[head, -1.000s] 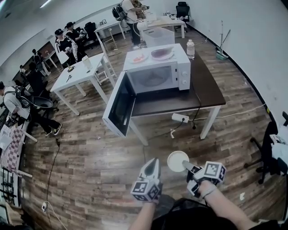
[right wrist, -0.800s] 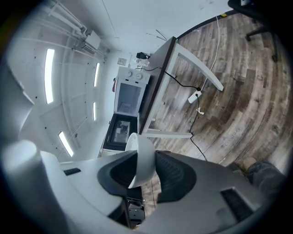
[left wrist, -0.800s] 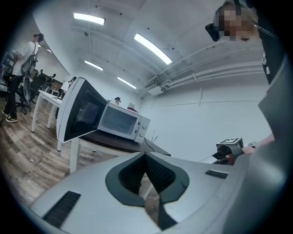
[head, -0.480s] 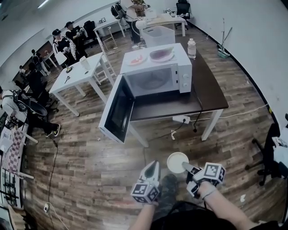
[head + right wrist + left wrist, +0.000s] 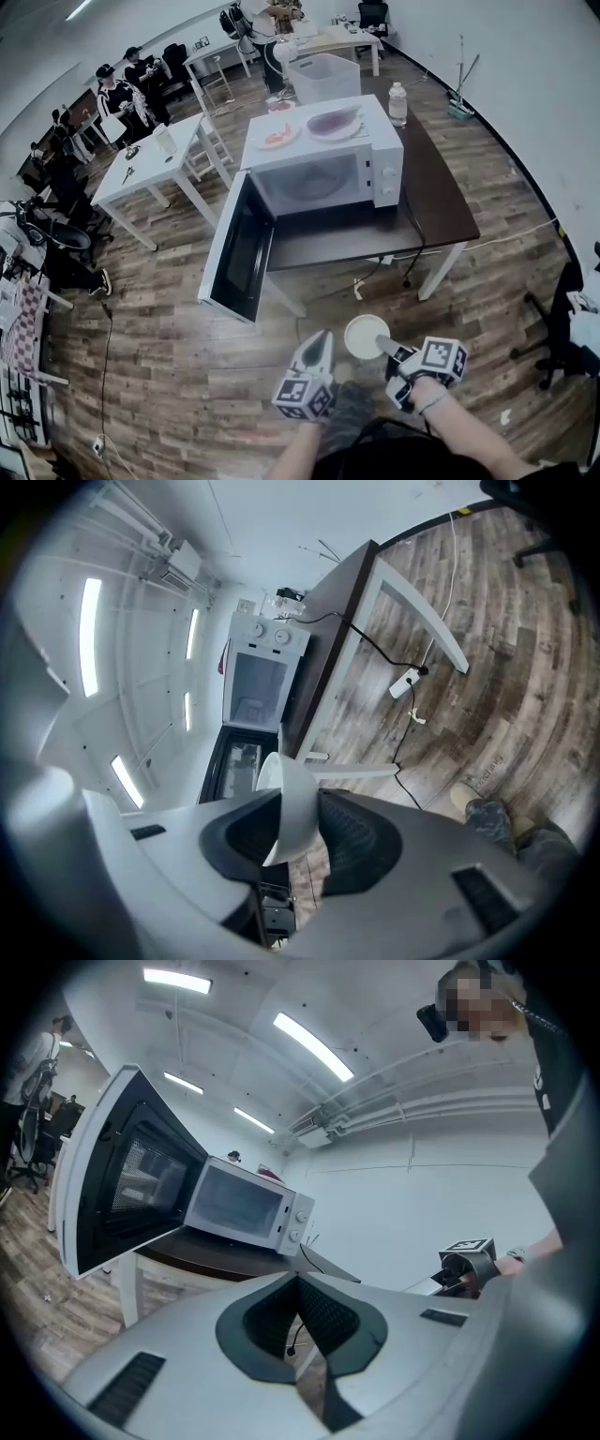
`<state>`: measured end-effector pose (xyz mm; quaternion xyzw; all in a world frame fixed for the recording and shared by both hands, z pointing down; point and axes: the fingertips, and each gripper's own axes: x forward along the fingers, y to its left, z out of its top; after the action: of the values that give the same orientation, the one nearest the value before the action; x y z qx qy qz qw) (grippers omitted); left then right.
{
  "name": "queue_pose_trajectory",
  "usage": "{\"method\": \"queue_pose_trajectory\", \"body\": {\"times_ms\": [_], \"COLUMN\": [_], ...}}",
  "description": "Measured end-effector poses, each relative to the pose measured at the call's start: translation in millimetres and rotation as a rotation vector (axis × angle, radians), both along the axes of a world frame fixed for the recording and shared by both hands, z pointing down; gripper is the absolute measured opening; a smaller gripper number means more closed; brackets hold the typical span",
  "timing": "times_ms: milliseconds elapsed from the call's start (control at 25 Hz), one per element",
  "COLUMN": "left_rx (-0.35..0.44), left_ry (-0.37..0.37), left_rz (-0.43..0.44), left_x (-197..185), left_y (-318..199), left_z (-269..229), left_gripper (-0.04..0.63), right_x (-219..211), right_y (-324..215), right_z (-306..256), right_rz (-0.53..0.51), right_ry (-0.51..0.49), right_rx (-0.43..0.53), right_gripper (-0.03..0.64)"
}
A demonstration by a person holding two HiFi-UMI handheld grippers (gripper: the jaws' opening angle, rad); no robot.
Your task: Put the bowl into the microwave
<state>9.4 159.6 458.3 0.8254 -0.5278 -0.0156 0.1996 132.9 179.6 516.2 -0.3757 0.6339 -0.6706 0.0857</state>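
While the white bowl (image 5: 366, 335) hangs over the wood floor (image 5: 187, 375), at 6 o'clock from the microwave (image 5: 323, 178), the right claw (image 5: 382, 346) is clamped on its rim at the bowl's 4 o'clock edge. The right gripper view shows the bowl wall pinched between both pads (image 5: 352, 832). The left claw (image 5: 322, 337) sits at 9 o'clock of the bowl, just beside it without contact, tips brought together and empty. The microwave stands on a dark brown surface (image 5: 436, 192), its door (image 5: 239, 248) swung open toward 7 o'clock. One plate (image 5: 281, 137) and a second plate (image 5: 335, 122) rest on its top; a bottle (image 5: 397, 103) stands at its 1 o'clock.
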Motion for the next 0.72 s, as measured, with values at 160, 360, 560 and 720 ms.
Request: {"method": "queue_pose_trajectory", "body": {"times_ms": [160, 360, 560, 720], "left_rx": [-0.011, -0.015, -0.026, -0.032], "left_ry": [0.003, 0.009, 0.025, 0.041], "left_rz": [0.013, 0.01, 0.02, 0.034], "left_x": [-3, -15, -21, -27], "left_y": [-23, -56, -87, -110], "left_z": [0, 2, 3, 6], "left_gripper": [0.0, 0.0, 0.001, 0.0], "right_x": [-10, -23, -35, -42], "right_y": [-27, -59, -93, -120], "right_z": [-6, -5, -5, -2], "right_rz": [0.003, 0.002, 0.006, 0.023], "right_ry": [-0.005, -0.001, 0.0, 0.012], "right_rx": [0.007, -0.005, 0.005, 0.007], "right_gripper": [0.117, 0.117, 0.117, 0.117]}}
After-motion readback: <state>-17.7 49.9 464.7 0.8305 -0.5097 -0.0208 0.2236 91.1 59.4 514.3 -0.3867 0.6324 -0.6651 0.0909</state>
